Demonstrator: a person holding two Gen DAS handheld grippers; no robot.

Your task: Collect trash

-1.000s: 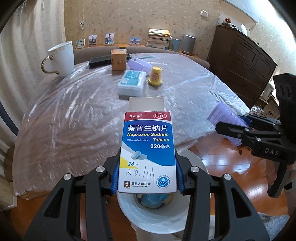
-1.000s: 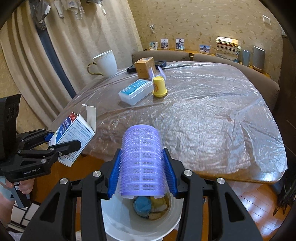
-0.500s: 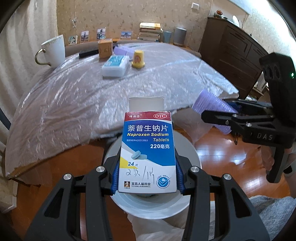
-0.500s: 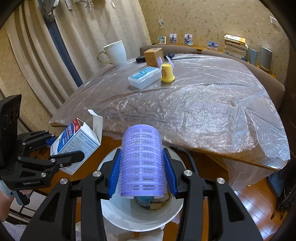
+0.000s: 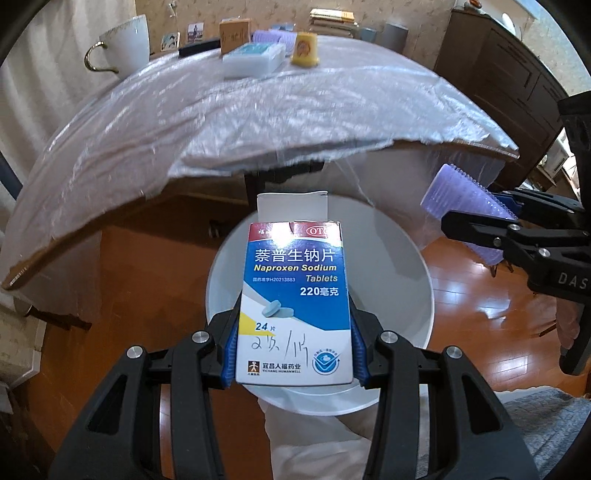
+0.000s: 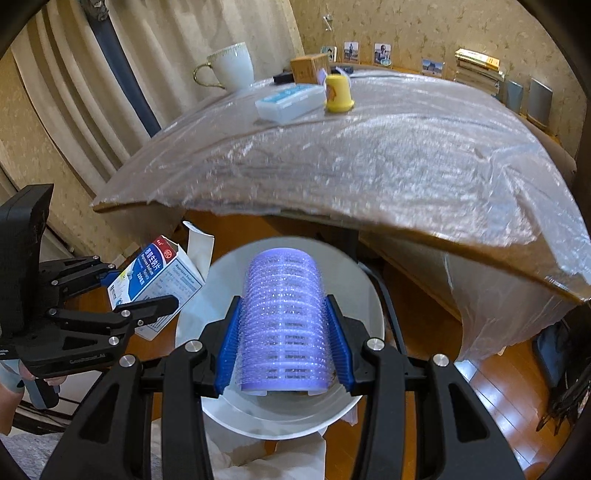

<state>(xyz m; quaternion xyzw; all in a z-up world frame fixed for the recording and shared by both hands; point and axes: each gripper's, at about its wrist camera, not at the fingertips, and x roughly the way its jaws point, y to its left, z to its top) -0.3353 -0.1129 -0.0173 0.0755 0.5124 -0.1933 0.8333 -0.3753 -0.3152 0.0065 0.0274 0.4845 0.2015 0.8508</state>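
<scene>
My left gripper (image 5: 293, 354) is shut on a blue and white Naproxen Sodium tablet box (image 5: 295, 302) with its top flap open, held over the white trash bin (image 5: 406, 258) on the floor. My right gripper (image 6: 282, 354) is shut on a purple hair roller (image 6: 282, 321), held over the same bin (image 6: 373, 295). Each gripper shows in the other's view: the right one with the roller (image 5: 465, 203) at the right, the left one with the box (image 6: 155, 284) at the left. The bin's contents are hidden.
The plastic-covered table (image 5: 258, 122) overhangs just beyond the bin. On it stand a white mug (image 5: 125, 48), a blue-white case (image 5: 255, 59), a yellow cup (image 5: 304, 53), a brown box (image 5: 234, 35) and another purple roller (image 5: 273, 37). A dark cabinet (image 5: 517, 74) stands right.
Both grippers have dropped lower and moved over the bin, still holding the box and the roller. The table edge now sits above the bin in both views.
</scene>
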